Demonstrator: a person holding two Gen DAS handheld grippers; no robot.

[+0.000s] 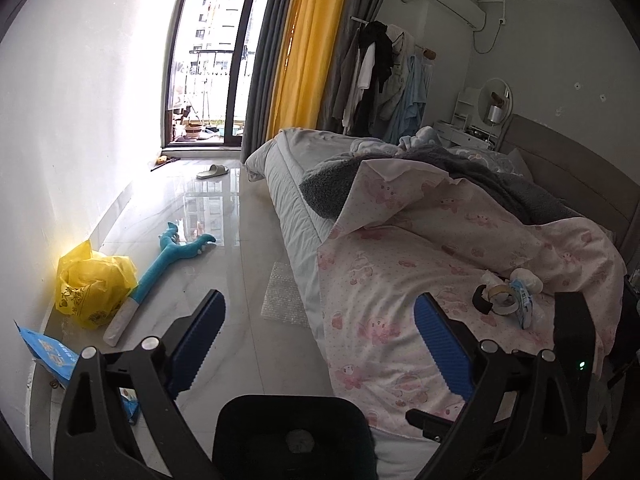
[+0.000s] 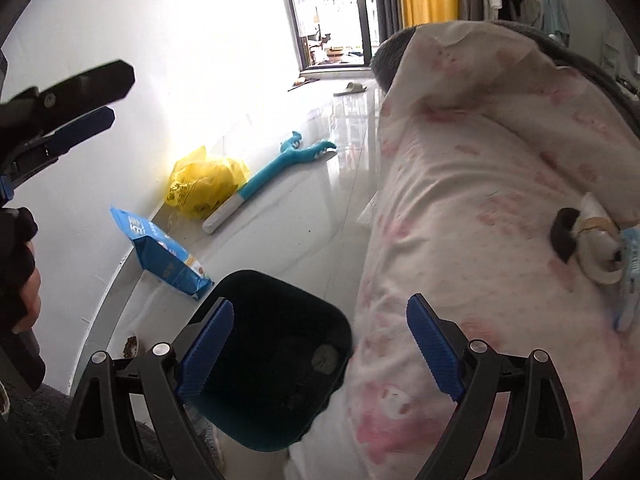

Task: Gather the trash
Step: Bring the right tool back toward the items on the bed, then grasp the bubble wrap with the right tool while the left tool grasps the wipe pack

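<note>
Both tools stand with their blue pads spread wide and nothing between them: the left tool (image 1: 318, 338) and the right tool (image 2: 320, 340) hang above a dark bin (image 2: 276, 356) that sits on the floor at the side of the bed (image 1: 420, 320).

With the bin as the landmark, the right wrist view looks down into it and shows a small grey crumpled lump (image 2: 325, 357) lying inside near the wall closest to the bed (the left wrist view catches only the bin's rim, with a dim grey patch within). That right view also shows the left tool from the side at the far left edge, held in a person's hand (image 2: 24, 276), and a small brownish scrap (image 2: 131, 346) on the floor just left of the bin.

Only the left wrist view takes in the room beyond the bin: a balcony door (image 1: 212, 60), a yellow curtain (image 1: 308, 44), a rack of hanging clothes (image 1: 384, 76) and a slipper (image 1: 212, 171).

Trash not yet gathered lies right of the bin, up on the pink quilt: tape rolls (image 1: 496, 298) with a blue-and-white wrapper (image 1: 524, 304) touching them. On the floor beyond the bin, along the wall, lie a blue packet (image 2: 160, 252), a yellow plastic bag (image 2: 202, 188) and a teal plush toy (image 2: 272, 178), all well apart from either tool.
</note>
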